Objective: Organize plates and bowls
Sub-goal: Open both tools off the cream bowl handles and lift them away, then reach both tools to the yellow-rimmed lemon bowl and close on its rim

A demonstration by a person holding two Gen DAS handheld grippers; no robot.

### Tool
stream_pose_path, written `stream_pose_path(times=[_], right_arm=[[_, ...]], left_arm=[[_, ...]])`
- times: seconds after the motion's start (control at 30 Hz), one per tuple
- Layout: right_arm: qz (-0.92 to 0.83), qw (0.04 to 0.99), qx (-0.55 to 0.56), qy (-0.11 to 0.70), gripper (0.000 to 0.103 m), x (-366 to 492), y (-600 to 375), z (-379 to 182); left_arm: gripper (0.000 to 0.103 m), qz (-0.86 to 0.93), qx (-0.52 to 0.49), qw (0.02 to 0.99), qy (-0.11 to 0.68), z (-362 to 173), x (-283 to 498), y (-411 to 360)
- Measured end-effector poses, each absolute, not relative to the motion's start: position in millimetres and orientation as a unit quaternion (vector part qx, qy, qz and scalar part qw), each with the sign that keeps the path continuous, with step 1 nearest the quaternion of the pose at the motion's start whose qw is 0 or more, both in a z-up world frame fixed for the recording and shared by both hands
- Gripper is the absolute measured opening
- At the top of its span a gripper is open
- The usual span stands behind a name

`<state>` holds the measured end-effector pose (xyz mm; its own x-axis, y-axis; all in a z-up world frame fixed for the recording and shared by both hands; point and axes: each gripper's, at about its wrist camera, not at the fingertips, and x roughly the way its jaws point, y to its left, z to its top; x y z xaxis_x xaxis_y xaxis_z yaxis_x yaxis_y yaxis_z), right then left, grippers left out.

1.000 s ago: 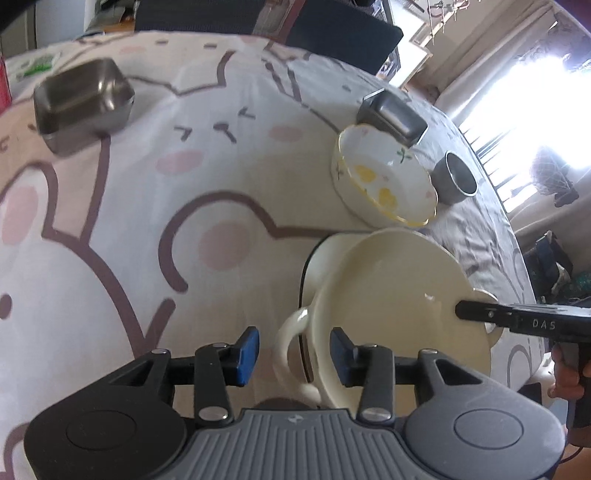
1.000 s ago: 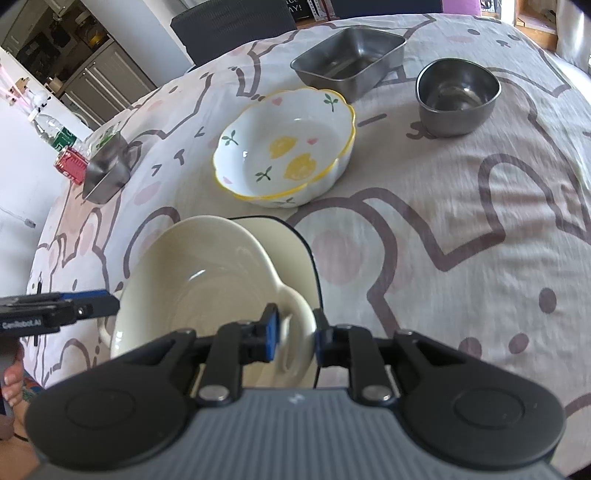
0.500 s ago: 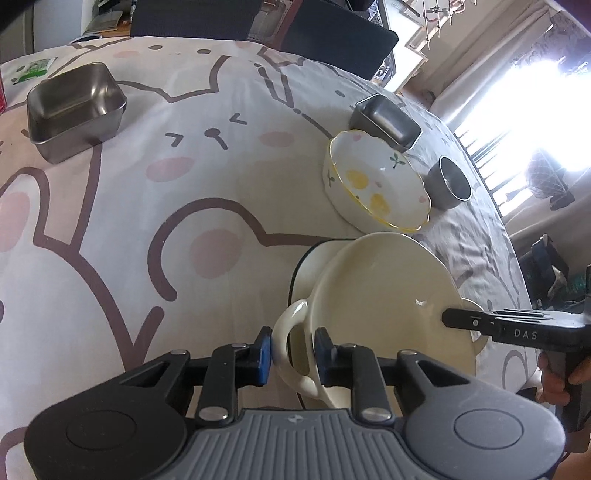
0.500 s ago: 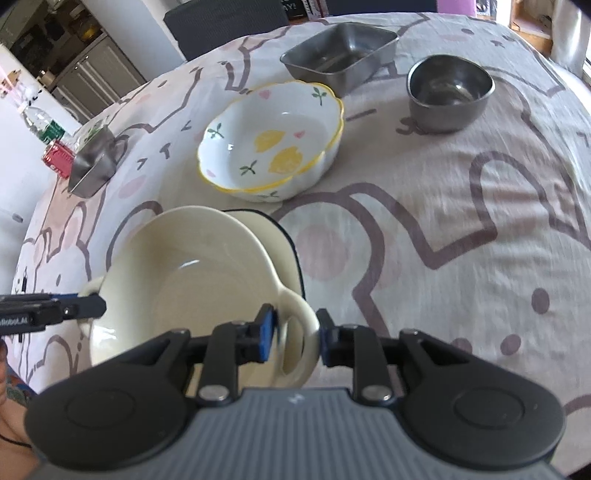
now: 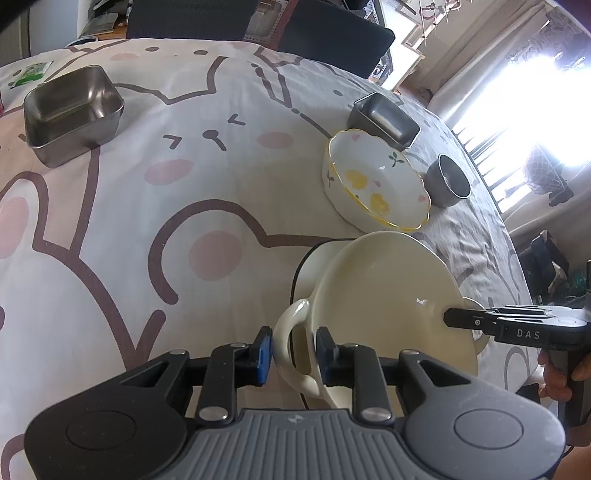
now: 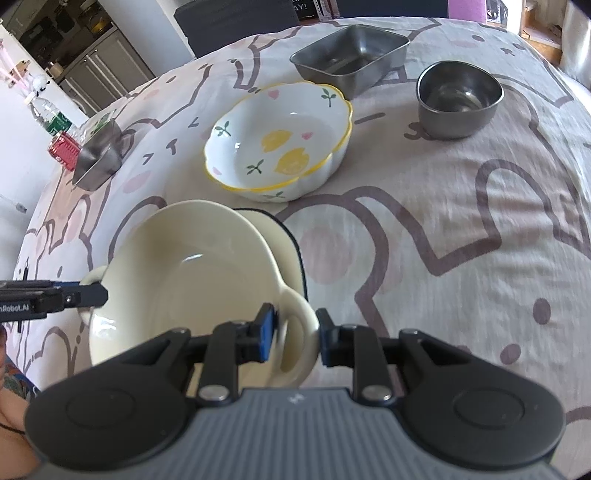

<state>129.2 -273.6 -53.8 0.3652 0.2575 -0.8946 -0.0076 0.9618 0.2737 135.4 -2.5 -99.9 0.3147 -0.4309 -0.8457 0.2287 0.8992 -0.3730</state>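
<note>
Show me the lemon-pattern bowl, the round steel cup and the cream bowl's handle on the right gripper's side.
lemon-pattern bowl (image 6: 277,147), right wrist view, inner floor.
round steel cup (image 6: 460,98), right wrist view, inside wall.
cream bowl handle (image 6: 301,325), right wrist view, outer loop.

bright window (image 5: 535,122) glare, dark chair (image 5: 332,33) behind table.

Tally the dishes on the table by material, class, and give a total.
Steel containers: 3 —
Ceramic bowls: 2 — flowered, cream two-handled
Plates: 1 — black-rimmed
Total: 6
</note>
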Motion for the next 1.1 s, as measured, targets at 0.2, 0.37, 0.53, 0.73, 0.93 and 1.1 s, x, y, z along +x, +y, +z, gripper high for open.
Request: stream_pose_path(times=[0.2,0.37,0.53,0.73,0.93,1.1], right_arm=[[0.084,0.824,0.088,0.554,0.03,127,-269,-52],[0.079,0.826,0.076,0.553,0.044,124,-270,-51],[0.078,0.833,0.064,0.544,0.068,118,-273,-47],[0.079,0.87,0.046,0.485,0.1,112,-279,-24],[0.071,0.892,0.07,0.441,0.103,121,-292,-1],[0.051,0.904,0.105,0.411,0.103,140,-310,16]], left_arm=[[0.048,-0.2,-0.082,0.801,0.559,-105,136,-3],[0.083,-0.2,-0.075,0.805,0.553,-106,133,-3],[0.096,-0.193,-0.075,0.815,0.541,-98,134,-2],[0.103,-0.189,-0.061,0.841,0.504,-77,136,-6],[0.103,-0.195,-0.043,0.87,0.45,-47,145,-22],[0.103,-0.198,-0.027,0.889,0.411,-29,160,-43]])
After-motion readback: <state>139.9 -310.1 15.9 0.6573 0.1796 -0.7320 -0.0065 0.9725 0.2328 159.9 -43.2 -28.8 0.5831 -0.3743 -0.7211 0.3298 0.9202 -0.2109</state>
